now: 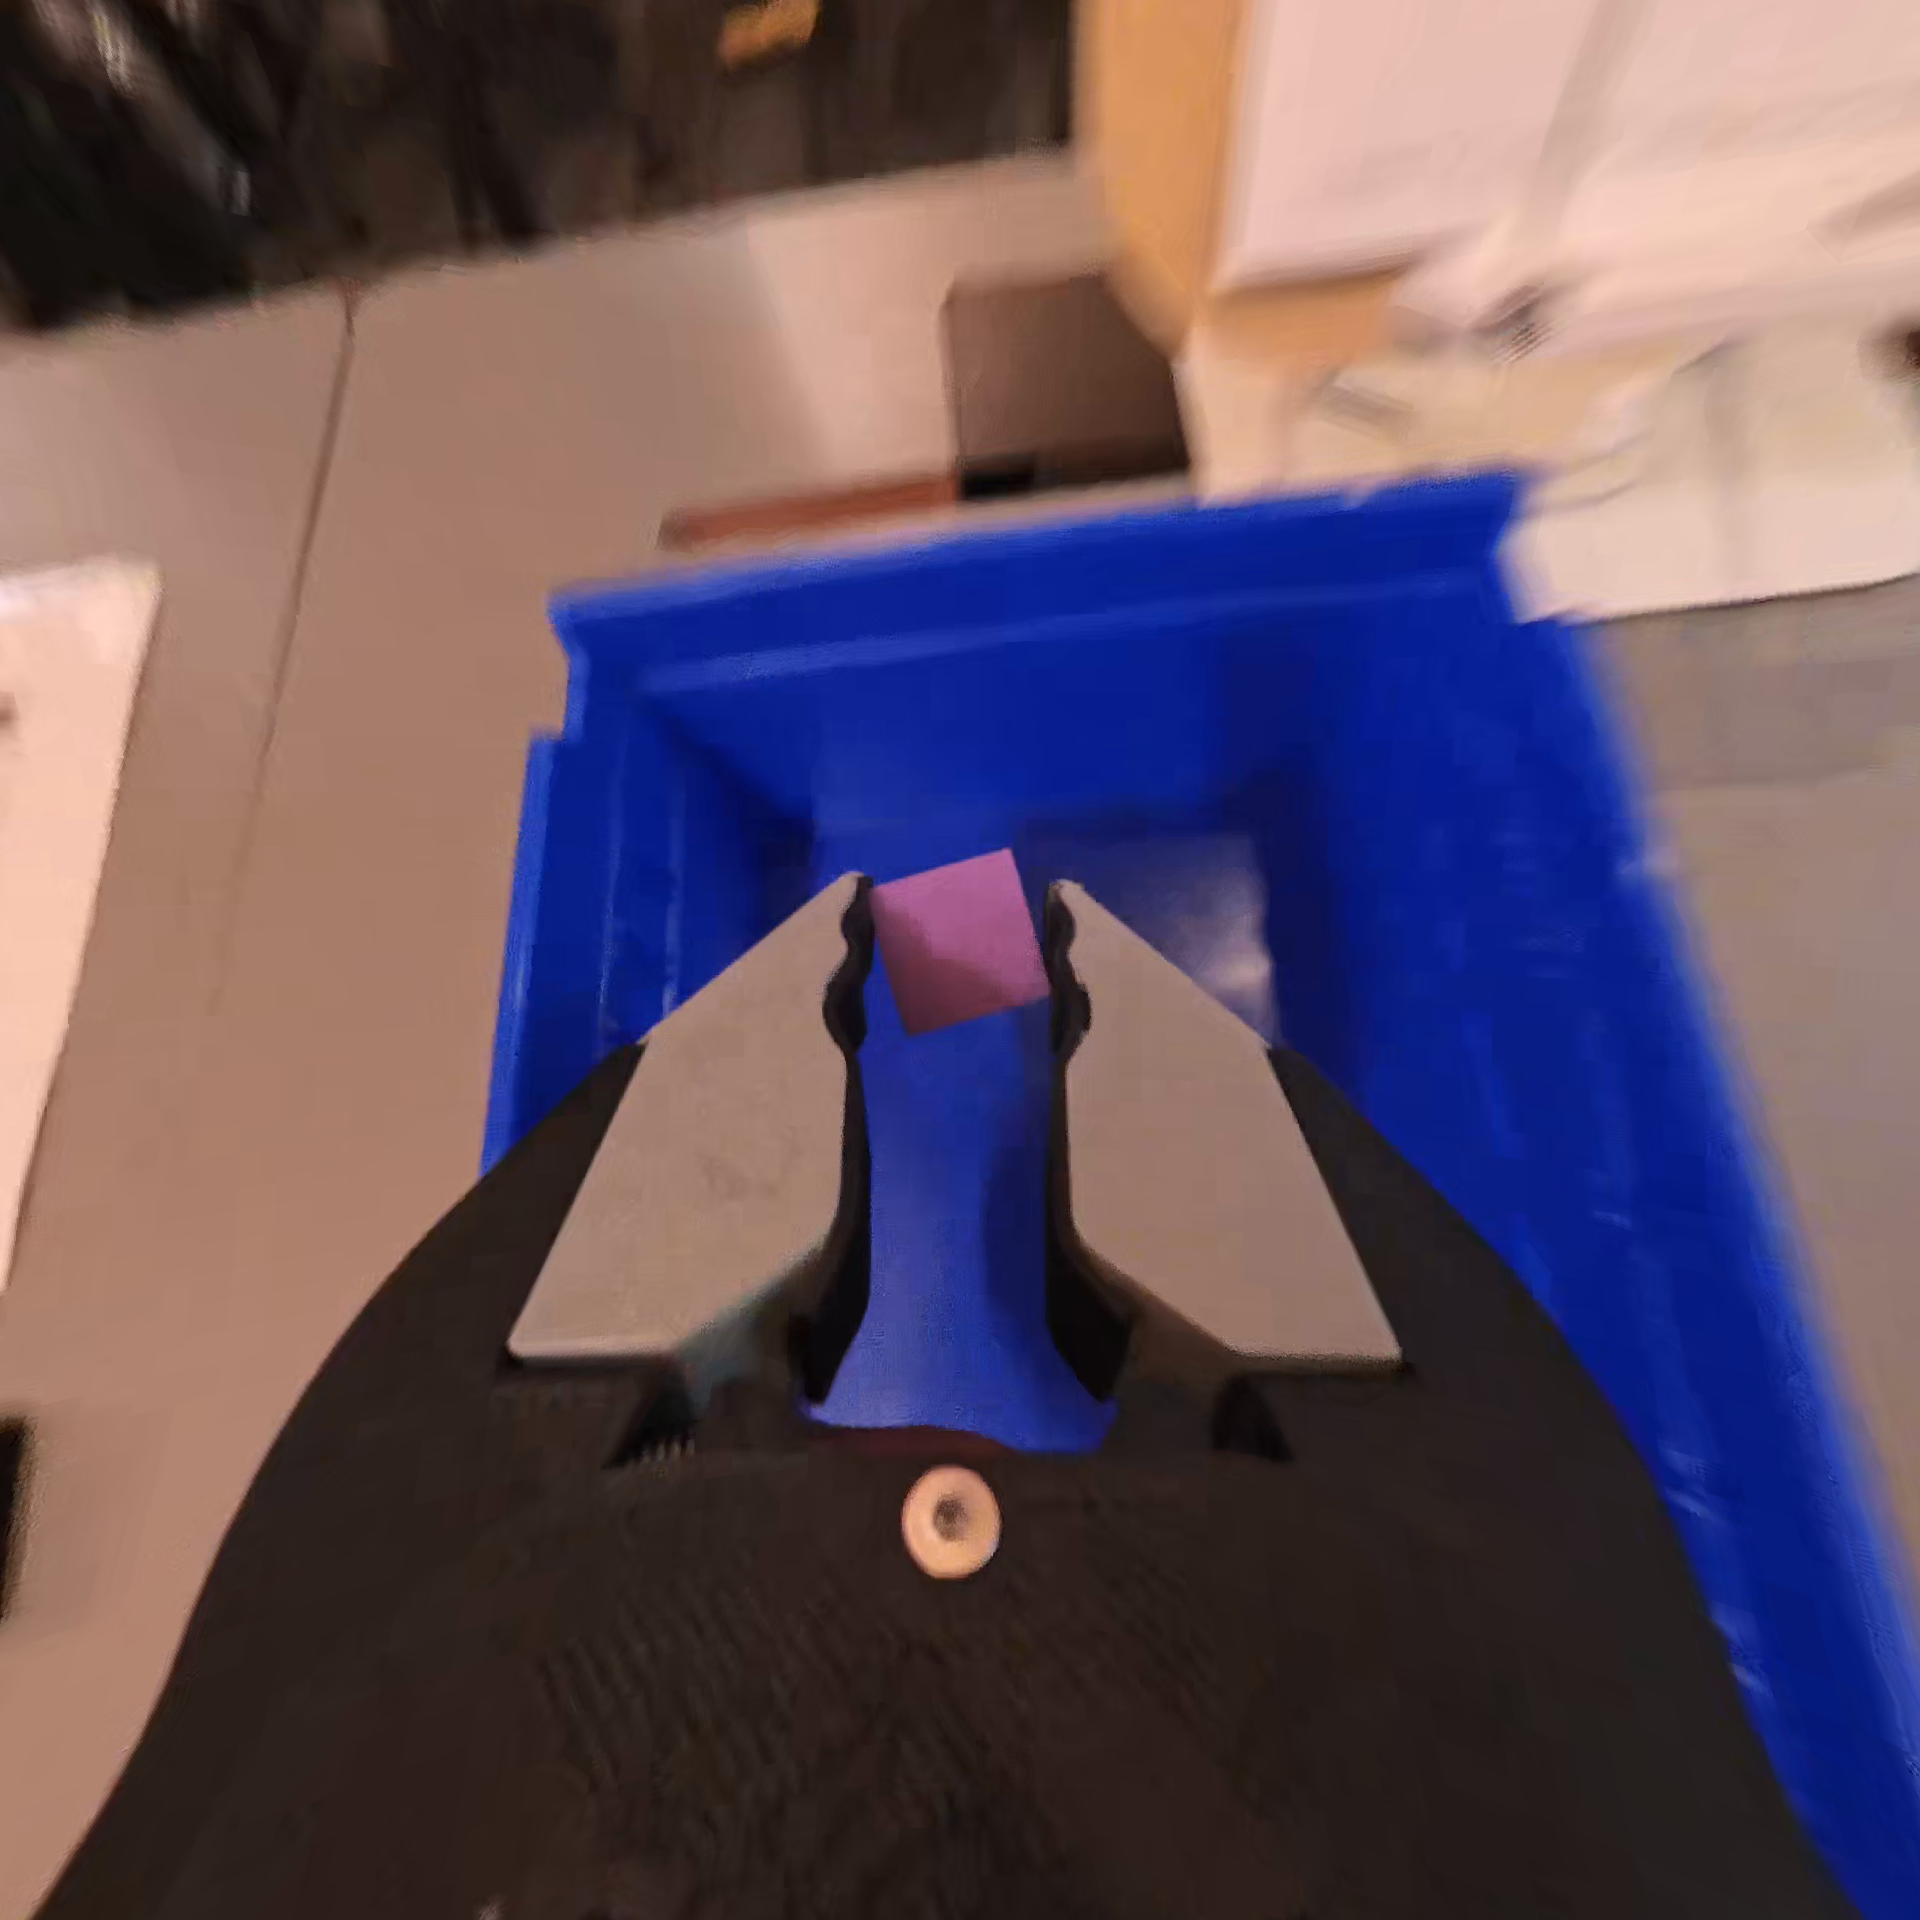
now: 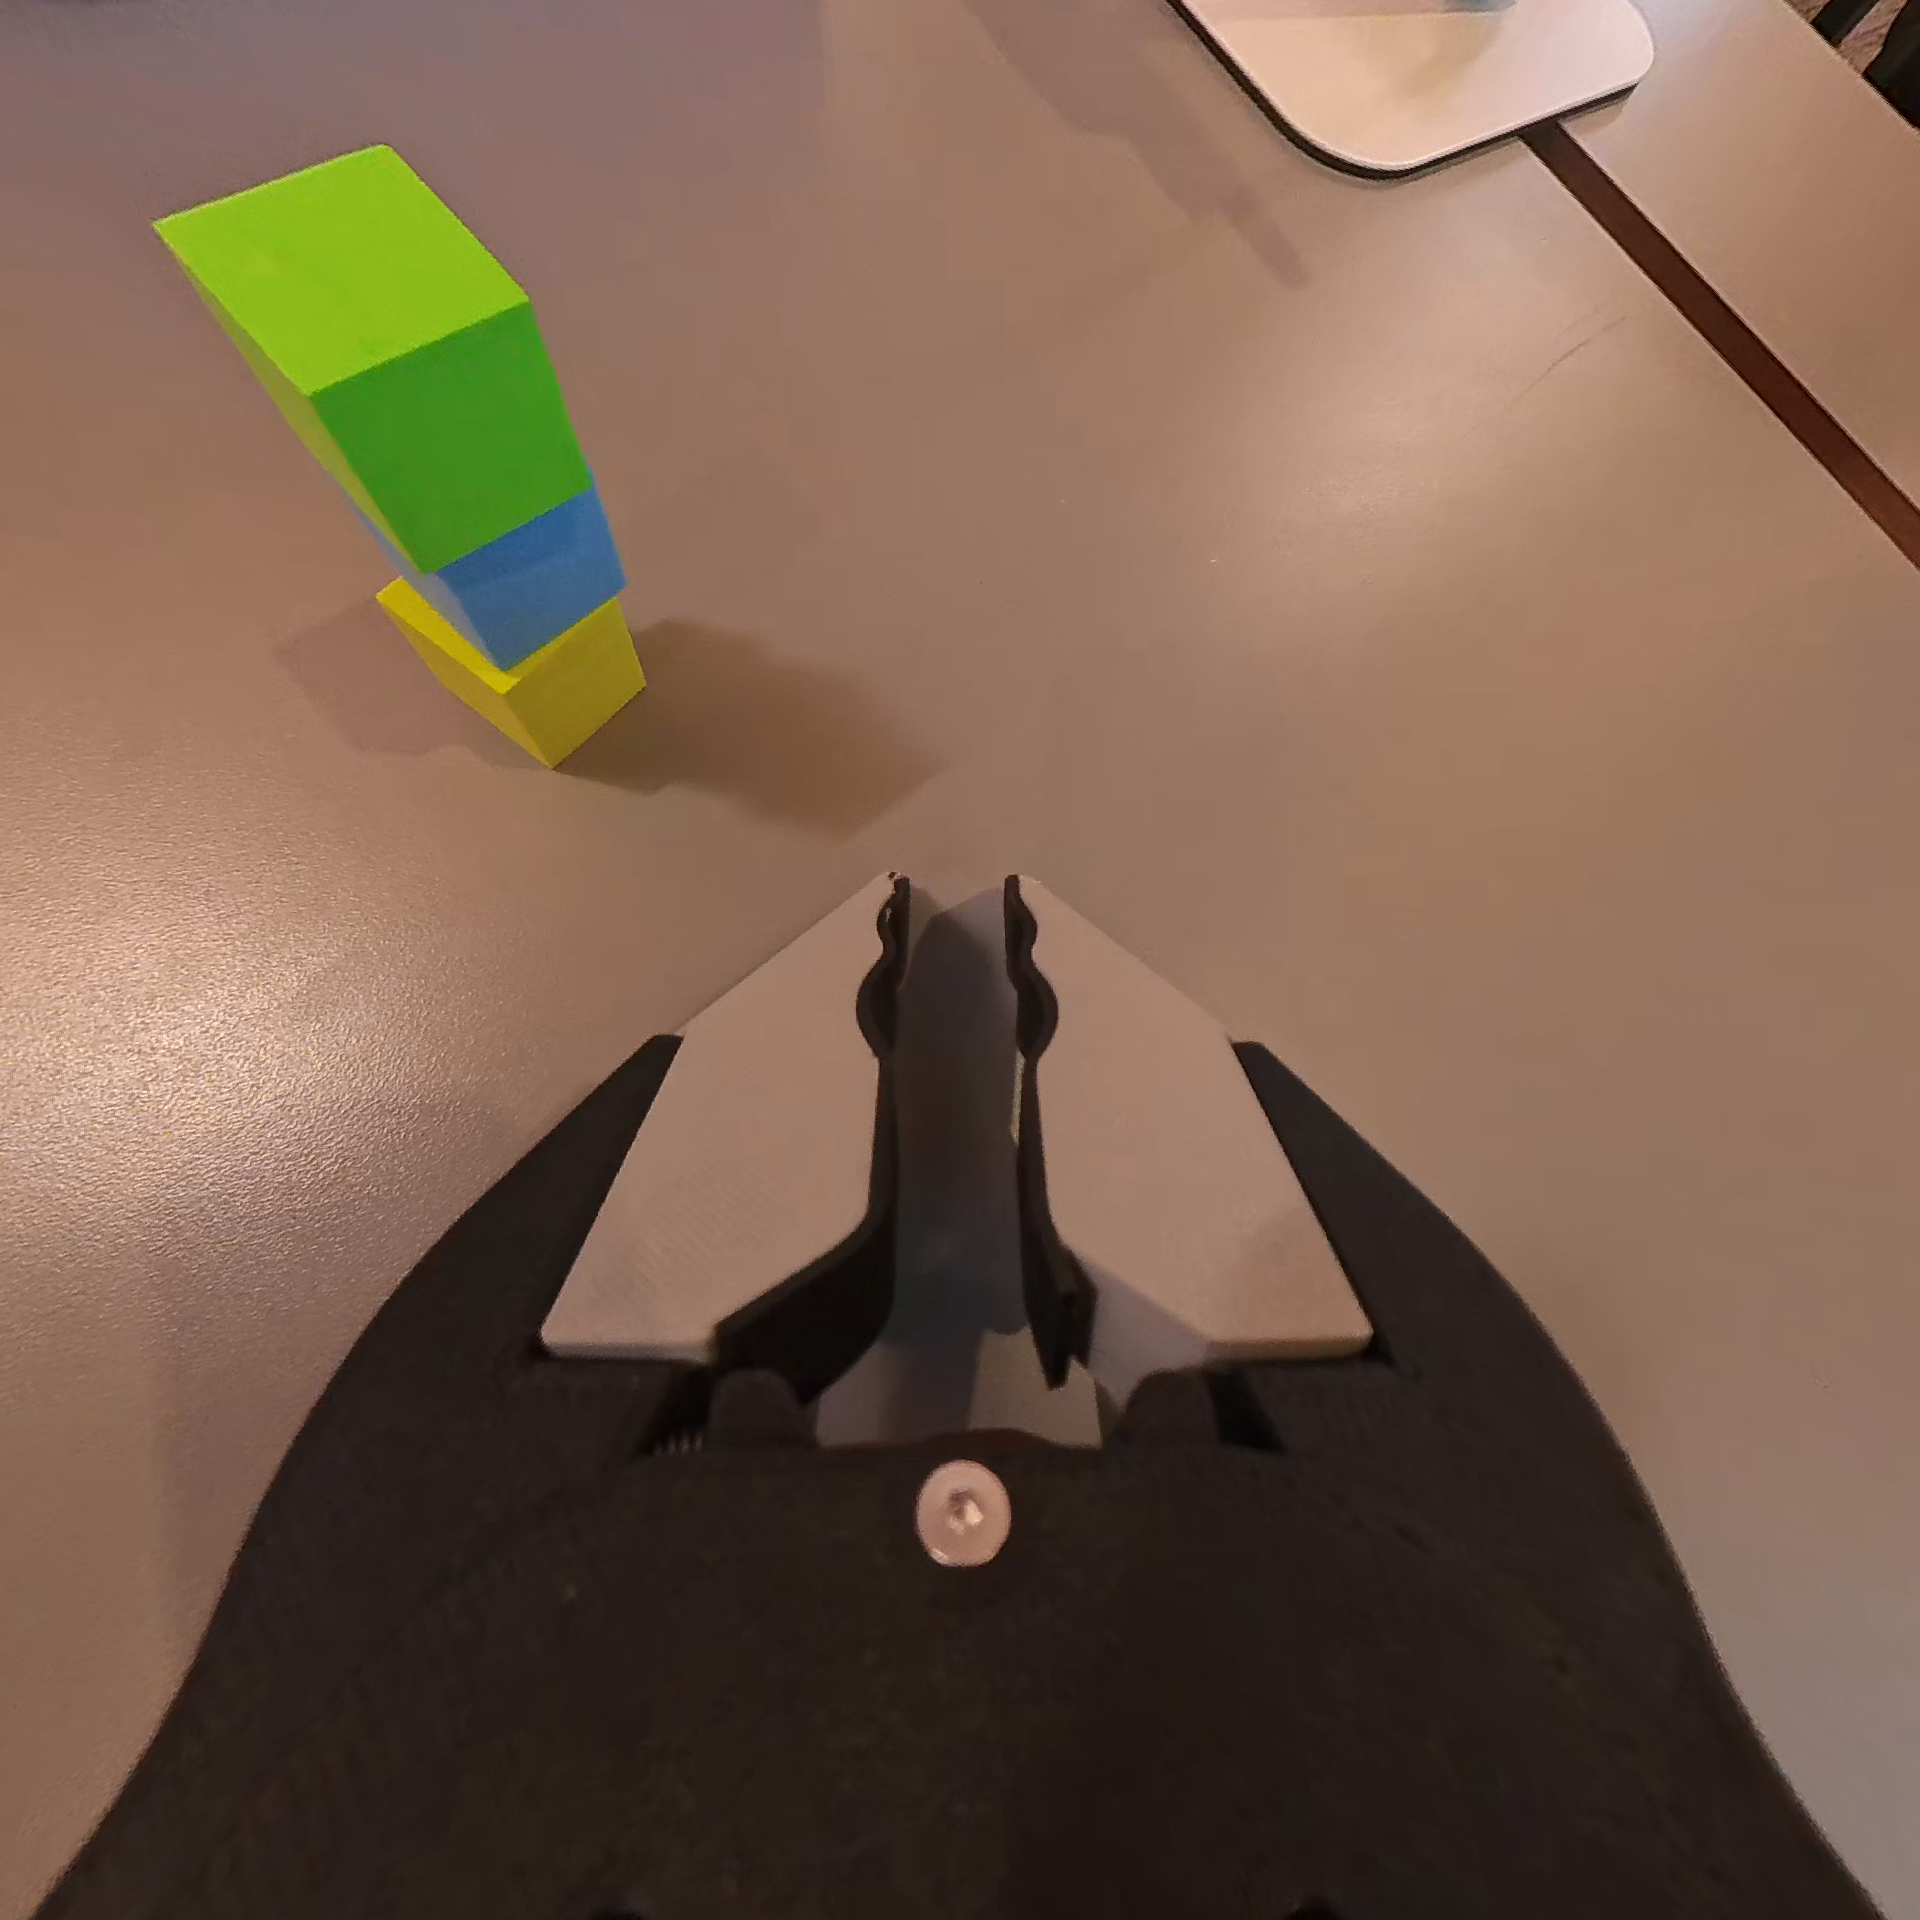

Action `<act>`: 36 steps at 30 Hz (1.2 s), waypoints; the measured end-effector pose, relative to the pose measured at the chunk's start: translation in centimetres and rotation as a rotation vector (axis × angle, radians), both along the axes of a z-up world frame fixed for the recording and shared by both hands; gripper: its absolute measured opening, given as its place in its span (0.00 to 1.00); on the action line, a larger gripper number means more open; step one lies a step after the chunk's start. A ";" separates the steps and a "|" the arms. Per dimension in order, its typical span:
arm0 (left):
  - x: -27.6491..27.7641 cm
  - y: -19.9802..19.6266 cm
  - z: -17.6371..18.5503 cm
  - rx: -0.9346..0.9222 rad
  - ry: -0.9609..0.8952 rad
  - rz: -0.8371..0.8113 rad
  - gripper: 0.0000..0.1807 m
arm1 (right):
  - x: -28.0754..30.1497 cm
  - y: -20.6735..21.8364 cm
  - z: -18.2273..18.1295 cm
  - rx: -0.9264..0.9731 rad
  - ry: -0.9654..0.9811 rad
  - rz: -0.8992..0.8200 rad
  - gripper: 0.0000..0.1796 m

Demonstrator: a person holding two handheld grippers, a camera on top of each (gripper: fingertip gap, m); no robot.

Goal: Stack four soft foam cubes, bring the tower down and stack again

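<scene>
In the left wrist view my left gripper (image 1: 956, 935) is shut on a purple foam cube (image 1: 961, 940), held tilted between the fingertips above the inside of a blue plastic bin (image 1: 1455, 935). The cube is sharp while the bin is blurred by motion. In the right wrist view a three-cube tower stands on the table to the far left: a yellow cube (image 2: 561, 696) at the bottom, a blue cube (image 2: 540, 592) in the middle, a green cube (image 2: 395, 364) on top. My right gripper (image 2: 956, 894) is empty, its jaws a narrow gap apart, low over the table to the right of the tower.
The grey table (image 2: 1247, 623) has a seam with a dark gap (image 2: 1714, 343) at the right. A white flat base with a dark rim (image 2: 1434, 73) sits at the far right. Beyond the bin are a brown box (image 1: 1049, 384) and pale furniture (image 1: 1455, 156). The left gripper's tips are roughly 45 cm from the right gripper's.
</scene>
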State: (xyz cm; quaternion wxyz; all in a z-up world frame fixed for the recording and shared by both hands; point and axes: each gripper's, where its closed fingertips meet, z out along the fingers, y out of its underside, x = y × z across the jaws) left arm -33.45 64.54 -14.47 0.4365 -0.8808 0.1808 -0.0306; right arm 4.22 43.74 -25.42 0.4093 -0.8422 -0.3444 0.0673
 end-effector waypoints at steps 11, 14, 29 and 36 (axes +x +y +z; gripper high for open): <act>21.1 -14.0 9.6 0.199 -0.087 -0.840 0.17 | 0.0 0.0 0.0 0.003 -0.003 -0.002 0.09; 25.9 -18.8 9.3 0.176 -0.076 -1.045 0.17 | 0.0 0.0 0.0 0.003 -0.003 0.000 0.09; 31.8 -24.9 1.0 -0.092 0.205 -1.333 0.17 | -0.1 -0.1 0.0 -0.006 0.005 0.006 0.08; 30.9 -23.2 -1.3 -0.179 0.347 -1.303 0.17 | -0.1 -0.1 0.0 -0.010 0.010 0.006 0.08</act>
